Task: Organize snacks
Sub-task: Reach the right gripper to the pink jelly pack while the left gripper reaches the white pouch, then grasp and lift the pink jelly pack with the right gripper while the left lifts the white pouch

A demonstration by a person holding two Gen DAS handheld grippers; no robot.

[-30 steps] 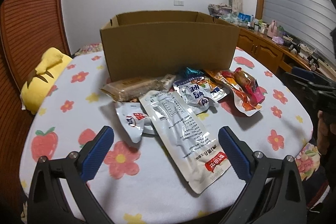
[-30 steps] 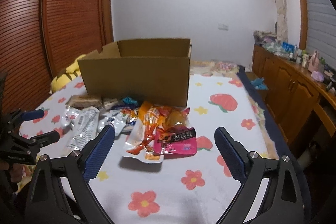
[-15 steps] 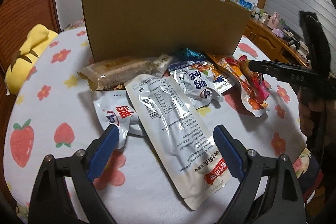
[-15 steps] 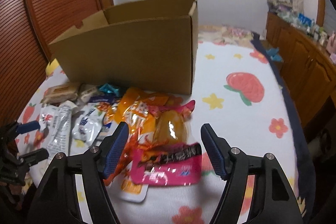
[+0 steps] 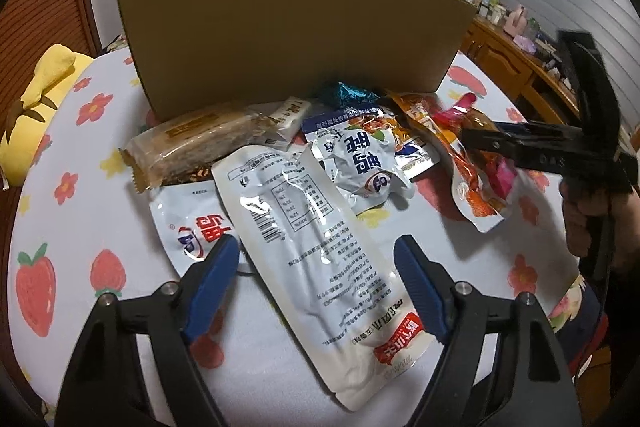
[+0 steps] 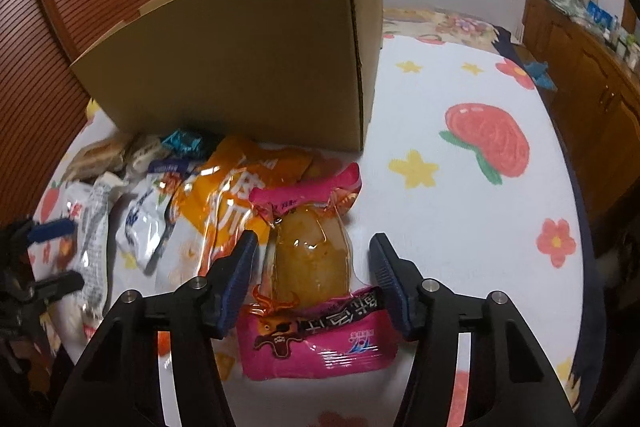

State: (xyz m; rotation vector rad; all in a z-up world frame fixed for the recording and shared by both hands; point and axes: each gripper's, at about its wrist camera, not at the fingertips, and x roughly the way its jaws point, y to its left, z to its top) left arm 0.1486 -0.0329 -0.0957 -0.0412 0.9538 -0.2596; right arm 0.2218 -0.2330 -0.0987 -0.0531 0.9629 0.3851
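Note:
A heap of snack packets lies on the flowered tablecloth before an open cardboard box (image 5: pixel 296 31). My left gripper (image 5: pixel 316 267) is open, its blue pads straddling a long white pouch (image 5: pixel 316 239). My right gripper (image 6: pixel 314 265) is open, its pads either side of a pink packet with a brown lump inside (image 6: pixel 310 267); the packet lies on the cloth. An orange packet (image 6: pixel 228 199) lies just left of it. The right gripper also shows in the left wrist view (image 5: pixel 472 137), over the pink packet (image 5: pixel 500 171).
More packets lie by the box: a brown bar (image 5: pixel 192 143), a white and blue bag (image 5: pixel 360 163), a teal wrapper (image 5: pixel 348 93). A yellow cushion (image 5: pixel 36 107) sits at the left. Wooden cabinets (image 6: pixel 592 75) stand right of the table.
Both grippers have moved forward and down to the packets. The left one now straddles the white pouch, the right one the pink packet, and both jaw gaps have narrowed.

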